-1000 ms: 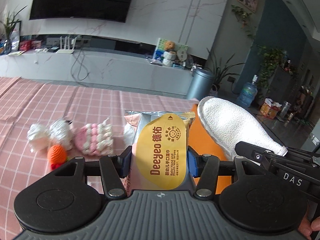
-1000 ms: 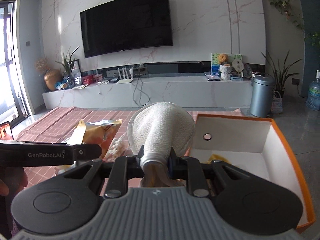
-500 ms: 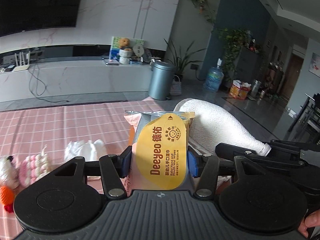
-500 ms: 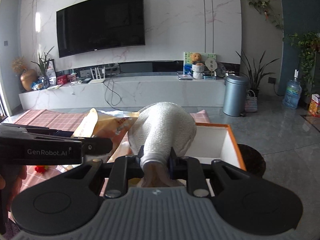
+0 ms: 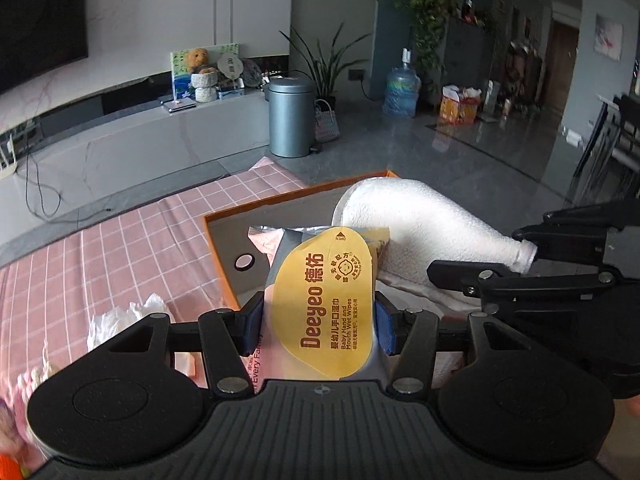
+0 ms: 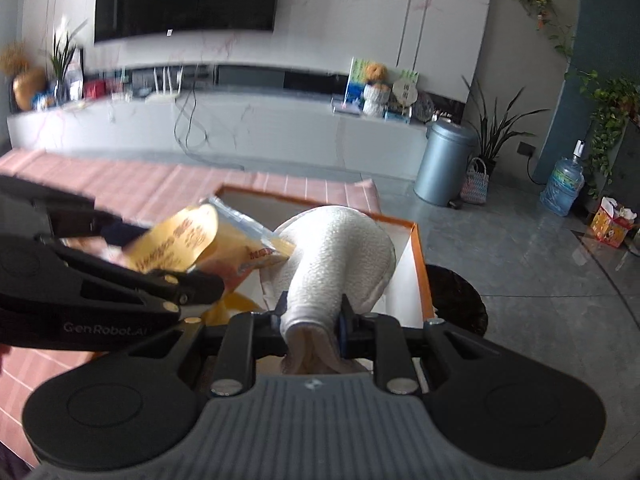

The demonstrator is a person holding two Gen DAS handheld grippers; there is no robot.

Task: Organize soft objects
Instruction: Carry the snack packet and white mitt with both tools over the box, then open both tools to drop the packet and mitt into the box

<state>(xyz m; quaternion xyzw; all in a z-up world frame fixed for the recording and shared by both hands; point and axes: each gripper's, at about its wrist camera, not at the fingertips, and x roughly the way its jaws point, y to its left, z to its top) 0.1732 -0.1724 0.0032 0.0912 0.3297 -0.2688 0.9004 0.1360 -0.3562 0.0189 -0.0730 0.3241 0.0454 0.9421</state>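
My left gripper (image 5: pixel 319 322) is shut on a pack of Deeyeo wet wipes (image 5: pixel 328 296) with a yellow label, held over the orange-rimmed box (image 5: pixel 256 210). The pack also shows in the right wrist view (image 6: pixel 188 240). My right gripper (image 6: pixel 311 322) is shut on a white towel mitt (image 6: pixel 340 252), held above the same box (image 6: pixel 420 256). The mitt shows in the left wrist view (image 5: pixel 424 224), right of the wipes and touching them. The right gripper's body (image 5: pixel 568 280) is at the right there.
The table has a pink checked cloth (image 5: pixel 120 248). White crumpled tissue (image 5: pixel 120 316) and a pink knitted toy (image 5: pixel 24 384) lie left of the box. A grey bin (image 6: pixel 444 164) and a water bottle (image 6: pixel 562 188) stand on the floor beyond.
Both grippers have swung right with their loads. The wipes and the mitt have gone from beside the box to above its opening. The toys have slid out to the left edge.
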